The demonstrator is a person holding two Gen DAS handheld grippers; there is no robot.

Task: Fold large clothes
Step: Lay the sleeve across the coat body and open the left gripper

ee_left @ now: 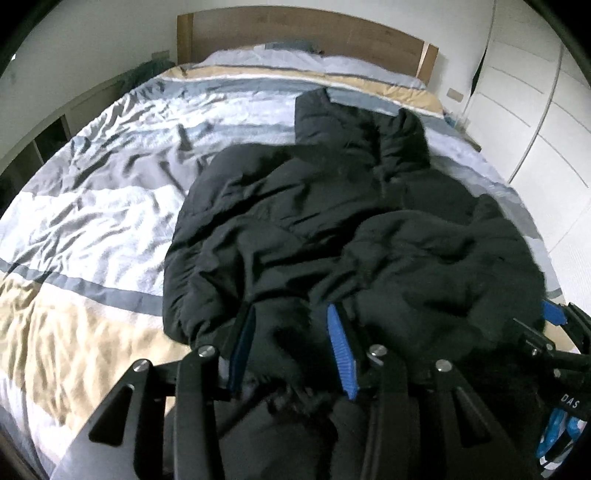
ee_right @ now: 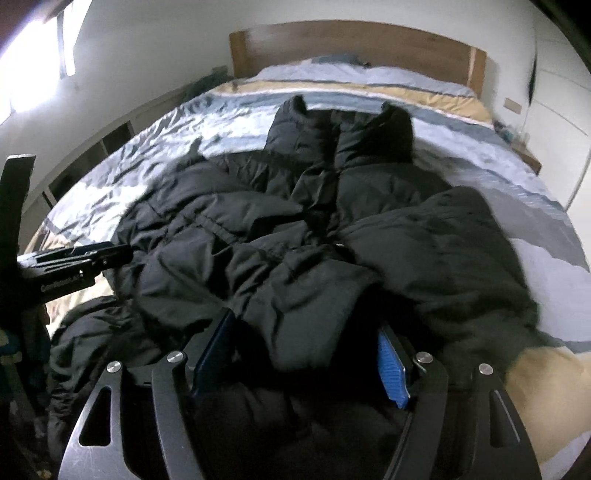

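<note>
We look down a wide bed (ee_left: 92, 206) covered by a striped duvet in grey, white and tan, its wooden headboard (ee_left: 306, 35) against the far wall. A big black padded jacket (ee_left: 295, 221) lies rumpled on the side of the bed nearest the white wardrobe (ee_left: 546, 122), its two sleeves reaching toward the headboard and its near hem bunched at our grippers.

Our left gripper (ee_left: 291, 350) has its jaws partly parted, with a fold of the jacket's hem filling the gap between the blue pads; the cloth meets both pads, so we are grasping it. Our right gripper (ee_right: 306, 360) stands with its jaws wider, and a thick puffy fold of the same jacket fills the gap and presses both pads: also grasped. From the right wrist view, the left gripper shows at the left edge, beside the jacket.
</note>
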